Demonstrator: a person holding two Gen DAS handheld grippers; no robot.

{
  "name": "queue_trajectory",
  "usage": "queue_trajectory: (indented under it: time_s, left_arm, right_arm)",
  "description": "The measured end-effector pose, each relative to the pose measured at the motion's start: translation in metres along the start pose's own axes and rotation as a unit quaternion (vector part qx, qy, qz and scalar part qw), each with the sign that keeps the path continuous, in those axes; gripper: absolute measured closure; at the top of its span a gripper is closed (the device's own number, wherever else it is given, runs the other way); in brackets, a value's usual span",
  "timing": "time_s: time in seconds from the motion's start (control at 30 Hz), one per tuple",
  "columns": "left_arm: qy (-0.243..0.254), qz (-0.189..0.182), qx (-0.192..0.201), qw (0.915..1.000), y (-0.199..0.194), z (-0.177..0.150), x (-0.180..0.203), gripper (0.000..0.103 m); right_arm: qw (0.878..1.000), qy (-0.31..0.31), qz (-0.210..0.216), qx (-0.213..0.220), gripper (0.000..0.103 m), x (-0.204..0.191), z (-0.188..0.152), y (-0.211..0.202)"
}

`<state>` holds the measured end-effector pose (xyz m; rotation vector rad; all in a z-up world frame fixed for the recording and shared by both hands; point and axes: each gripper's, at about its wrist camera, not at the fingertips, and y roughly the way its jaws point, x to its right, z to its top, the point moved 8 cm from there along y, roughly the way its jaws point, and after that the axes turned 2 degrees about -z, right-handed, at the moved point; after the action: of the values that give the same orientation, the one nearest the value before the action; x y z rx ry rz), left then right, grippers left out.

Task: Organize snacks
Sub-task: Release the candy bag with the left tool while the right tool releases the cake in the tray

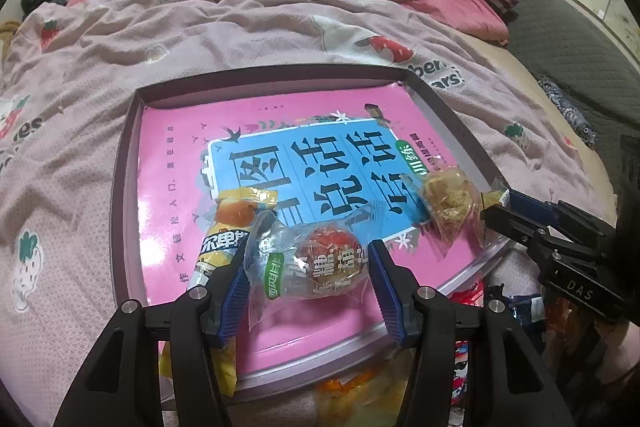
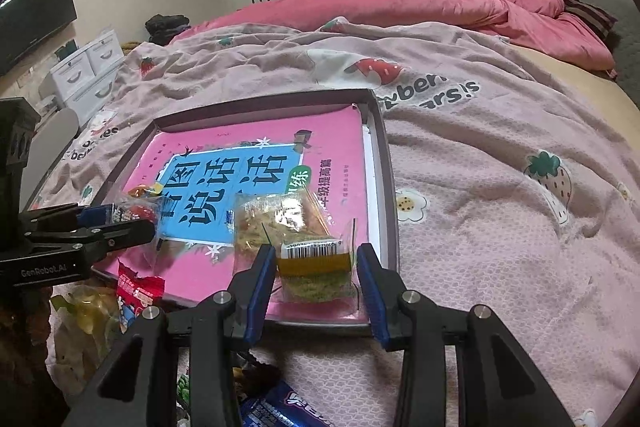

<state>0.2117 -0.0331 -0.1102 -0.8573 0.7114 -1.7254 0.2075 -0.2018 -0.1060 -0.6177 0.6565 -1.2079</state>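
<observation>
A shallow tray [image 1: 132,131] lies on the bed [image 1: 120,39], and a pink book [image 1: 248,123] covers its floor. The snacks are collected on this book, near the front edge of the tray.

The left gripper [image 1: 308,281] has its fingers apart, one on each side of a clear packet with a red candy ball [image 1: 320,263]. The pads look close to the wrapper, but I cannot tell if they touch it. This packet rests on the book near the front edge, and just beside it, toward the front left corner, lies an orange packet [image 1: 236,215].

The right gripper [image 2: 316,277] also has its fingers apart, around a clear packet with a yellowish crumbly snack [image 2: 304,227] near the front right corner. It seems to lie on the book, not lifted.

More packets, one red [image 2: 138,287] and one blue [image 2: 288,407], lie on the bed in front of the tray.

I judge that the step in hand is placing snacks into the tray, and both packets seem just set down. The next move probably calls for drawing both grippers back without dragging the wrappers, then reaching for the packets outside.
</observation>
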Motion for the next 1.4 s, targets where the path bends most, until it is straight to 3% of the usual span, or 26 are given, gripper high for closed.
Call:
queue_trajectory:
  time_s: [0.77, 1.3, 1.4]
  left_arm:
    - [-0.003, -0.004, -0.008, 1.0, 0.003, -0.001, -0.001, 0.044]
    - [-0.012, -0.004, 0.0, 0.9999, -0.01, 0.004, -0.005, 0.042]
    - [-0.014, -0.004, 0.007, 0.9999, -0.015, 0.007, -0.006, 0.037]
  right_arm:
    - [1.0, 0.008, 0.006, 0.004, 0.059, 0.002, 0.001, -0.003]
    - [0.999, 0.002, 0.014, 0.031, 0.048, -0.003, 0.01, -0.016]
    - [0.999, 0.0, 0.013, 0.034, 0.047, -0.004, 0.012, -0.017]
